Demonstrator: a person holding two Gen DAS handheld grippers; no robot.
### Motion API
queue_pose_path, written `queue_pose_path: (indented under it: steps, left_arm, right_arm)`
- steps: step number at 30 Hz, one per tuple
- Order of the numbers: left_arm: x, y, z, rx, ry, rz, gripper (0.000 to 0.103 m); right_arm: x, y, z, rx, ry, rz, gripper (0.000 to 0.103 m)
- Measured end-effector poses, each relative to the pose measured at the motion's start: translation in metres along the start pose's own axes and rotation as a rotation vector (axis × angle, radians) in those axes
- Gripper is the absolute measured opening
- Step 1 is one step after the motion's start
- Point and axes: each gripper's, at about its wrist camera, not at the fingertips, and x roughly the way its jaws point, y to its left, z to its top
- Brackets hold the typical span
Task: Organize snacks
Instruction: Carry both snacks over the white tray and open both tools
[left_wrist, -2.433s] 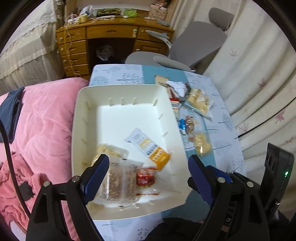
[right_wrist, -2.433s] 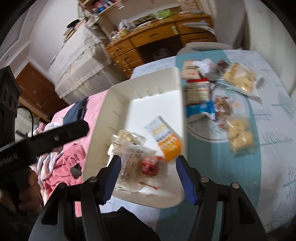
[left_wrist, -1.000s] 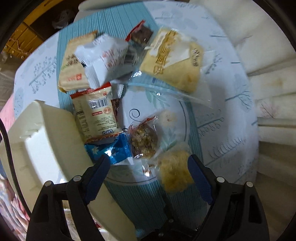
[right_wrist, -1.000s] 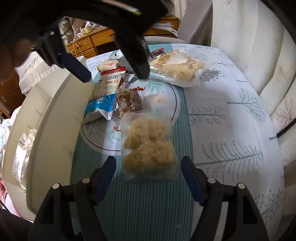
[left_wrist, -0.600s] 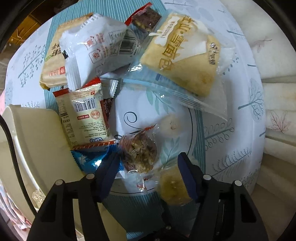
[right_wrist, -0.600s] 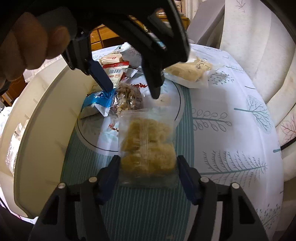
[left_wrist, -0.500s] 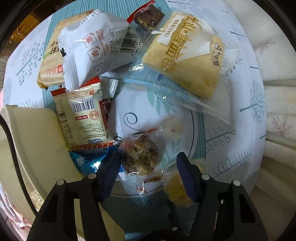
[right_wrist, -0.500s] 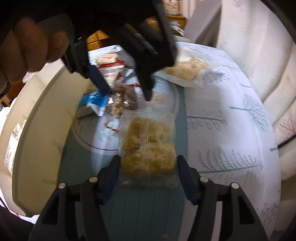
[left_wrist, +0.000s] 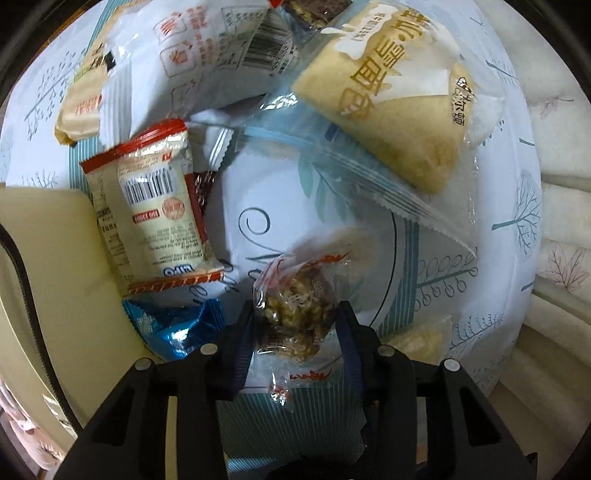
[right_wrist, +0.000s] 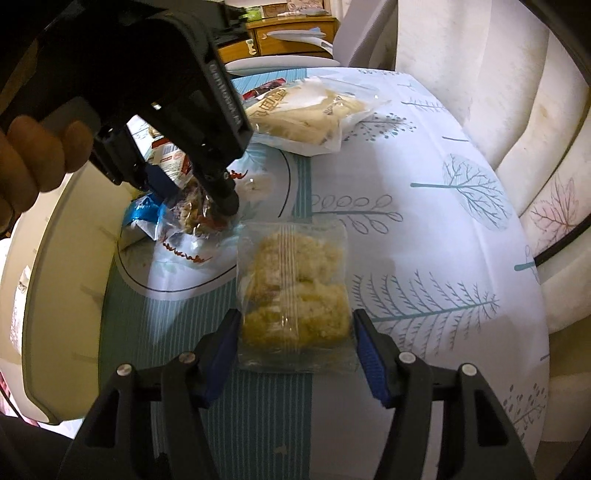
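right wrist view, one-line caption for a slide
Right hand-held gripper closes on a clear bag of yellow puffs beside the cream tray.

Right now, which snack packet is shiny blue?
The crinkly blue foil packet, lying beside the cream tray under the red-edged cracker pack. The other wrappers are clear, white or cream.

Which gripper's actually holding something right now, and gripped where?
Left gripper is shut on the nut snack packet, pinched across its filled middle. Right gripper straddles the yellow snack bag's near end; whether it's clamped can't be told.
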Motion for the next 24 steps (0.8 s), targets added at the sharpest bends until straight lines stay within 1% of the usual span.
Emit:
queue_pose_path:
  steps: [3, 5, 6, 7, 8, 10, 15, 20, 24]
  left_arm:
    - [0.001, 0.005, -0.007, -0.006, 0.013, -0.011, 0.041]
    - [0.001, 0.008, -0.013, 0.001, 0.005, -0.023, 0.041]
    - [0.0, 0.008, -0.013, 0.001, 0.035, -0.016, 0.041]
    - [-0.002, 0.008, -0.017, 0.006, 0.033, -0.021, 0.041]
    - [-0.007, 0.007, -0.019, 0.009, 0.031, -0.024, 0.041]
    - [-0.014, 0.009, -0.023, 0.016, 0.026, -0.033, 0.041]
    - [-0.034, 0.013, -0.045, 0.031, 0.025, -0.087, 0.041]
    - [-0.061, 0.019, -0.072, 0.05, -0.002, -0.111, 0.041]
    - [-0.089, 0.024, -0.095, 0.06, -0.058, -0.132, 0.041]
  right_arm:
    - [0.003, -0.005, 0.005, 0.008, 0.012, 0.003, 0.061]
    - [0.002, -0.006, 0.004, 0.019, 0.021, 0.005, 0.061]
    - [0.0, -0.007, 0.003, 0.026, 0.025, 0.005, 0.061]
    - [-0.001, -0.009, 0.003, 0.036, 0.031, 0.007, 0.061]
    - [0.006, -0.016, 0.011, 0.045, 0.037, 0.009, 0.061]
    - [0.005, -0.018, 0.011, 0.072, 0.049, 0.015, 0.06]
    - [-0.004, -0.024, 0.011, 0.149, 0.067, 0.045, 0.06]
    - [-0.023, -0.021, 0.011, 0.199, 0.049, 0.064, 0.06]
    - [-0.048, -0.01, 0.013, 0.194, 0.01, 0.074, 0.06]
